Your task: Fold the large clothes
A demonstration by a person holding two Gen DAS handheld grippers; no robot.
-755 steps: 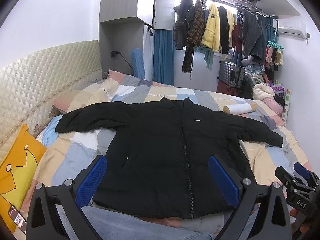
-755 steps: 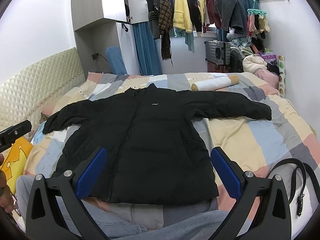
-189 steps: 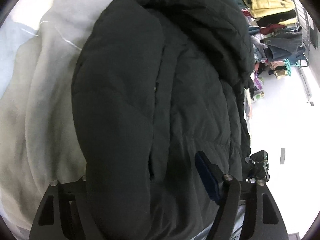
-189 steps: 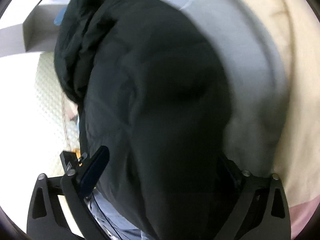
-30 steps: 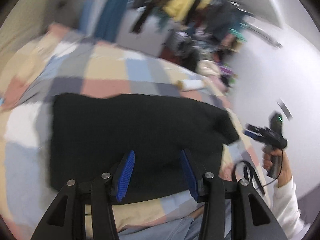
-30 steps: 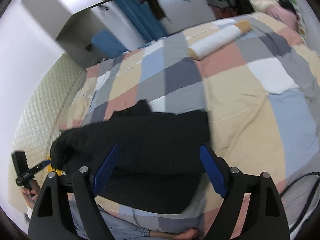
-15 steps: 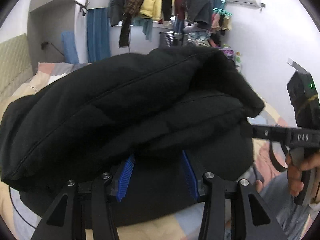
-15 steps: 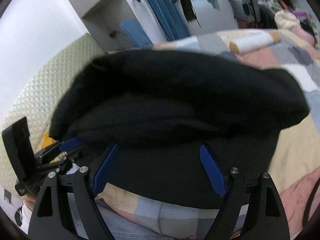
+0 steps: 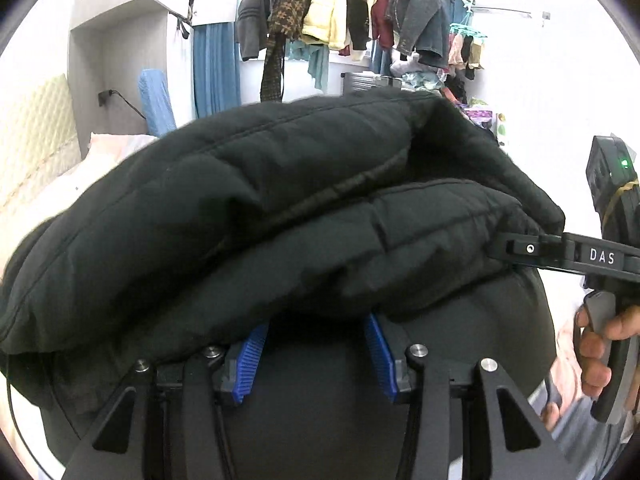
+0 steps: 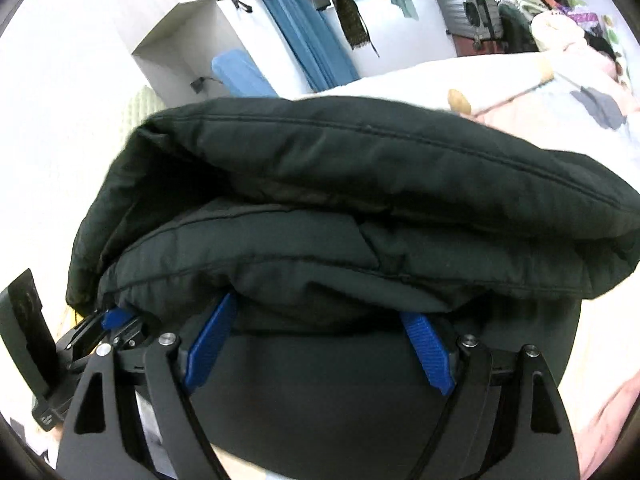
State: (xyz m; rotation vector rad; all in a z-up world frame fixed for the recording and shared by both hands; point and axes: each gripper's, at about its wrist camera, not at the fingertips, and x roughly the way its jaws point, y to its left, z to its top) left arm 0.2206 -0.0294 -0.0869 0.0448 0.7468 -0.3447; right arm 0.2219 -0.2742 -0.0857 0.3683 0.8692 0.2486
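Closest to each camera are two black arms with blue ribbed pads. The left gripper [image 9: 316, 340] has its blue pads part way apart. A thick fold of the black jacket [image 9: 280, 200] lies over their tips and hides them. Whether the pads squeeze the cloth cannot be told. The right gripper [image 10: 316, 344] has its blue pads set wider apart. The same puffy fold covers its tips too, so its hold cannot be told either.

The jacket is big, black and puffy, with stitched lines running across it. It is folded over on itself. A fat upper layer droops over the pads, and a flatter lower layer spreads below them, between the black arms. The top layer curls round like a soft roll, with an open dark gap on one side.

In the left view, the right gripper pokes in from the side under the edge of the roll, and a hand [image 9: 600, 344] holds its grip. In the right view, the left gripper shows low at the side, under the jacket's corner.

Past the jacket lies the bed [image 10: 560, 108] with its patchwork cover and a padded headboard [image 9: 36, 136]. Farther off hang a blue curtain [image 9: 216, 68] and a rail full of clothes [image 9: 344, 8].
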